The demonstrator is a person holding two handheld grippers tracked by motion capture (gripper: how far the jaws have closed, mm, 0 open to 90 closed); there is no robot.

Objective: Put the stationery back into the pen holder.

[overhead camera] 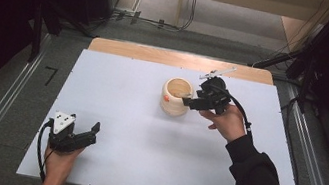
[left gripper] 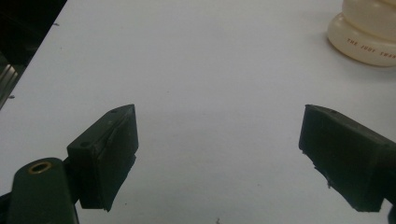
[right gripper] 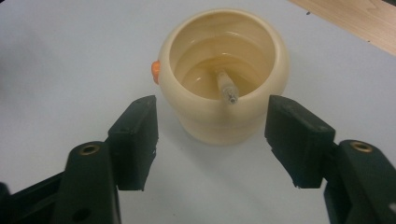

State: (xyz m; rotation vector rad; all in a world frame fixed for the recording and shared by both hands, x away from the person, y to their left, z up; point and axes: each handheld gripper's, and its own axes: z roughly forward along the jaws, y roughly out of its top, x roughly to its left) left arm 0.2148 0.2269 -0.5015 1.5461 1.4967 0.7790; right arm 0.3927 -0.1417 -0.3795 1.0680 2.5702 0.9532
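A cream round pot (overhead camera: 176, 96) with an orange spot on its side stands upright on the white table top (overhead camera: 145, 135), right of centre. Seen from the right gripper view, the pot (right gripper: 223, 74) holds a thin pale stick (right gripper: 226, 87) that leans against its near rim. My right gripper (overhead camera: 187, 101) hovers just right of the pot, open (right gripper: 212, 140), its jaws spread wider than the pot's base and not touching it. Near the front left corner, my left gripper (overhead camera: 94, 130) rests open (left gripper: 217, 158) with nothing between its jaws. The pot's base (left gripper: 362, 37) shows far off at upper right.
A bare wooden strip (overhead camera: 183, 60) runs along the table's far edge. Metal rails (overhead camera: 3, 106) flank the table on both sides. Cables (overhead camera: 154, 21) lie on the floor beyond it, and dark equipment stands at the back left and right.
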